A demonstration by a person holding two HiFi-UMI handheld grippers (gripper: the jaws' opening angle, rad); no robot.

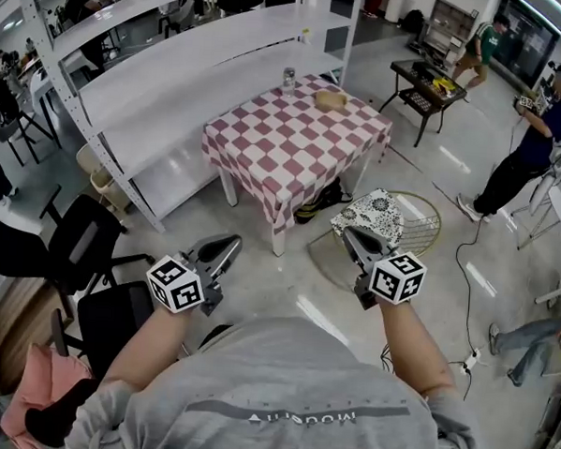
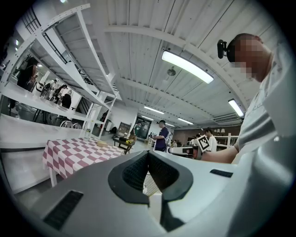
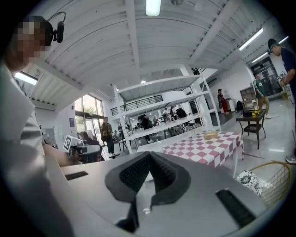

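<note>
Both grippers are held out in front of the person, above the floor and short of a table. My left gripper is shut with nothing between its jaws, which meet in the left gripper view. My right gripper is shut and empty too, its jaws closed together. The thing nearest it is a wire basket on the floor holding a patterned cushion. Ahead stands the table with a red-and-white checked cloth. On its far side are a small can and a tan object.
White shelving runs along the left behind the table. Black office chairs stand at the near left. A low black table and standing people are at the right. Cables lie on the floor.
</note>
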